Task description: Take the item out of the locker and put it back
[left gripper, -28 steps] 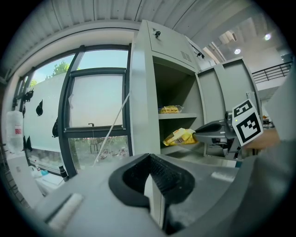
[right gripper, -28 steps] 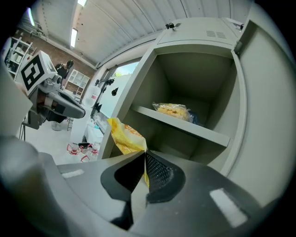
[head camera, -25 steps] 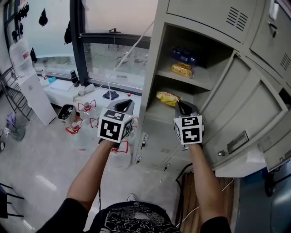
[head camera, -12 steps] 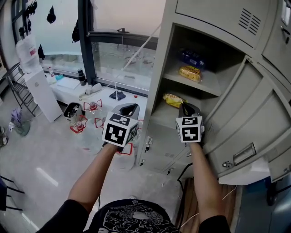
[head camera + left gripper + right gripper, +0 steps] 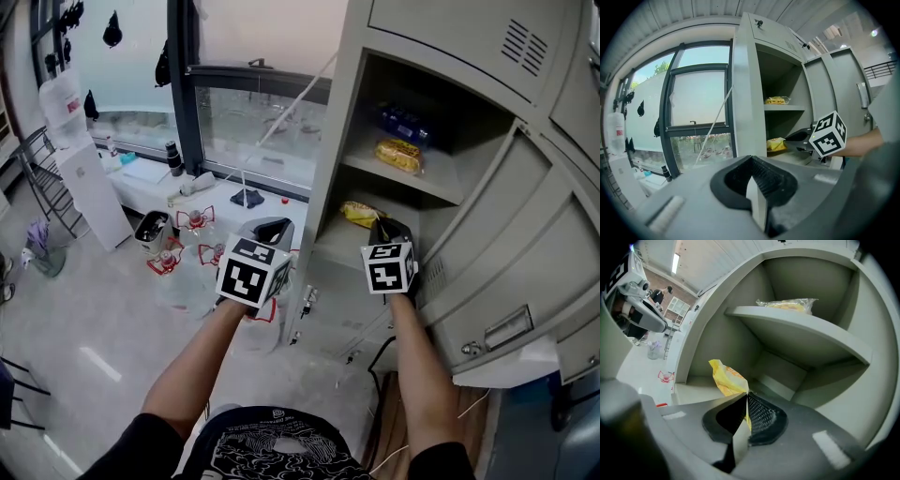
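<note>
A yellow snack bag [image 5: 360,214] is at the front of the locker's lower shelf [image 5: 334,246]. My right gripper [image 5: 379,225] is shut on one corner of it. In the right gripper view the bag [image 5: 725,378] sticks up and left from the closed jaws of the right gripper [image 5: 746,397], above the shelf floor [image 5: 693,389]. My left gripper [image 5: 273,228] hangs outside the locker, to its left, shut with nothing in it. From the left gripper view, the left gripper [image 5: 751,161] faces the locker's side, with the bag [image 5: 776,144] and the right gripper [image 5: 800,137] beyond.
On the upper shelf [image 5: 412,176] lie a yellow packet [image 5: 398,155] and a blue packet [image 5: 404,122]. The open locker door [image 5: 497,239] stands to the right of my right arm. Bottles and red clutter [image 5: 183,239] litter the floor by the window at left.
My right gripper has sunk a little with the yellow bag in it, staying at the lower shelf's front. The left gripper has hardly moved.
</note>
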Action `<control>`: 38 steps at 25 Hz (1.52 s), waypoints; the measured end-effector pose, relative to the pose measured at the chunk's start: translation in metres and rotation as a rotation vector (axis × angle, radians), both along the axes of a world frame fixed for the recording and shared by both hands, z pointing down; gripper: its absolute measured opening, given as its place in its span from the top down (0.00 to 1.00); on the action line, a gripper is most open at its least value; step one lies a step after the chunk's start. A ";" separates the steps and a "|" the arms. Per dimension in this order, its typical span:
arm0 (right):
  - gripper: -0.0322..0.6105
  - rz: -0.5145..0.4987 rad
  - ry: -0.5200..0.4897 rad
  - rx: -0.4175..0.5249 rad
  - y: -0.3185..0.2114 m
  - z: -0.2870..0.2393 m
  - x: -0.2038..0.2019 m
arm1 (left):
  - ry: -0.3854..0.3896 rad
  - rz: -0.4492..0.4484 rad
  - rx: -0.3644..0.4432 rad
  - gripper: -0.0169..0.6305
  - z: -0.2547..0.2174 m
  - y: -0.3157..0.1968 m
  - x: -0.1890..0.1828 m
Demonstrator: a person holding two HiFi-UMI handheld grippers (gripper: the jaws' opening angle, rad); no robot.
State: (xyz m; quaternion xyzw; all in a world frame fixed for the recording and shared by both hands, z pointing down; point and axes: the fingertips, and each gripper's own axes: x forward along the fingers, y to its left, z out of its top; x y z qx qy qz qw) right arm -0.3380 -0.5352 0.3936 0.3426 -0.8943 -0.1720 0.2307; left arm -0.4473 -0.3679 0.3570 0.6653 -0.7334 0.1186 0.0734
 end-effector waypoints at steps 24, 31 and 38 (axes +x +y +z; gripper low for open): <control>0.89 -0.016 0.083 -0.040 -0.005 0.028 -0.005 | 0.017 -0.037 -0.013 0.97 0.010 0.000 -0.009; 0.88 -0.012 0.098 -0.054 -0.003 0.035 0.000 | 0.022 -0.035 -0.025 0.97 0.013 0.000 -0.007; 0.87 -0.015 0.083 -0.081 0.002 0.034 0.002 | 0.021 -0.022 -0.040 0.97 0.014 -0.002 -0.004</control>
